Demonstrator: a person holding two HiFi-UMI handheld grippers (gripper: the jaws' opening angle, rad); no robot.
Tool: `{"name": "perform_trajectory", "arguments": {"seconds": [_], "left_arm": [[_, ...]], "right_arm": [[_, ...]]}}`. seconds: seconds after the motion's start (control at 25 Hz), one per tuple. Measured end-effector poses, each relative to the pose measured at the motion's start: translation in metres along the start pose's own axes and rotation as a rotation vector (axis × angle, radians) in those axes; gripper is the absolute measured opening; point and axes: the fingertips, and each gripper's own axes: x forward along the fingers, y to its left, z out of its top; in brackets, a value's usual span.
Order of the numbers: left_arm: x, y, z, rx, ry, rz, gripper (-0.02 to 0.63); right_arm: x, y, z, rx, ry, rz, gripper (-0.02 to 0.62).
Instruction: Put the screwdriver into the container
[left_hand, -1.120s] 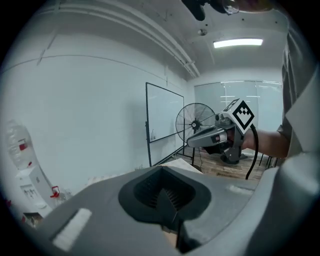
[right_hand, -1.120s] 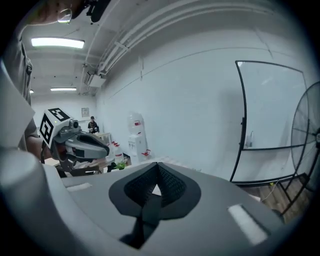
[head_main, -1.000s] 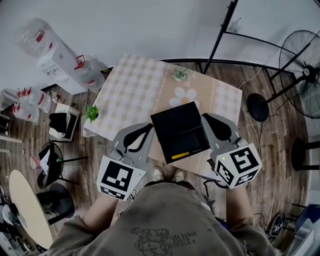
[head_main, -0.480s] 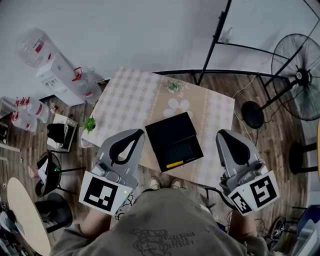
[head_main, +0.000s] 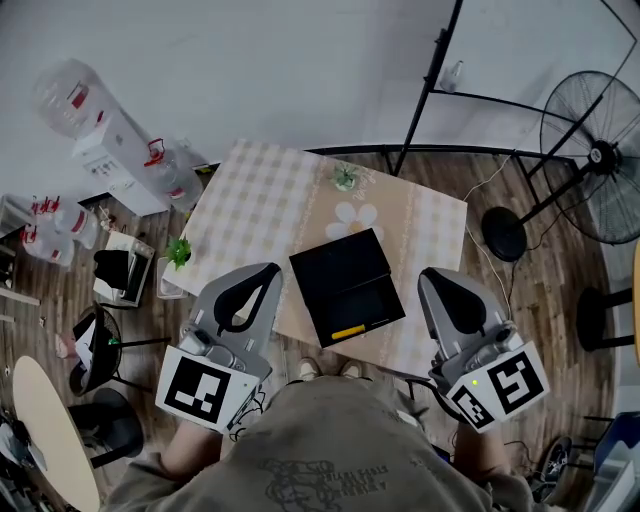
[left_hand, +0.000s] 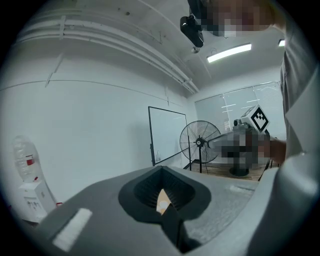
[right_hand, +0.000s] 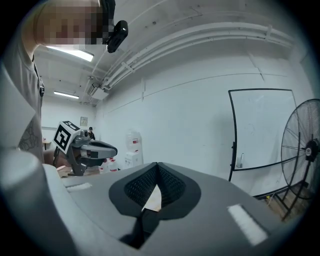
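Already inside boxy container (head_main: 338, 268): slim screwdriver (head_main: 348, 330).

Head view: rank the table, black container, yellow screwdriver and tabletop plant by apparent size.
1. table
2. black container
3. yellow screwdriver and plant: too close to rank, since the screwdriver looks longer and the plant wider.

Screwdriver lying inside the black container

The screwdriver (head_main: 348, 330) — only a yellow length of it shows — lies flat along the near wall inside the black, open-topped rectangular container (head_main: 340, 270), which sits slightly askew near the table's (head_main: 250, 200) front edge.
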Motion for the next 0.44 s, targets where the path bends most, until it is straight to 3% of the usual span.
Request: {"name": "perform_trajectory", "arguments": {"seconds": [0.44], "left_arm": [[-0.008, -0.007, 0.000, 0.027, -0.014, -0.016, 0.000]], "right_arm": [[-0.008, 0.017, 0.011, 0.064, -0.041, 0.056, 0.028]]}}
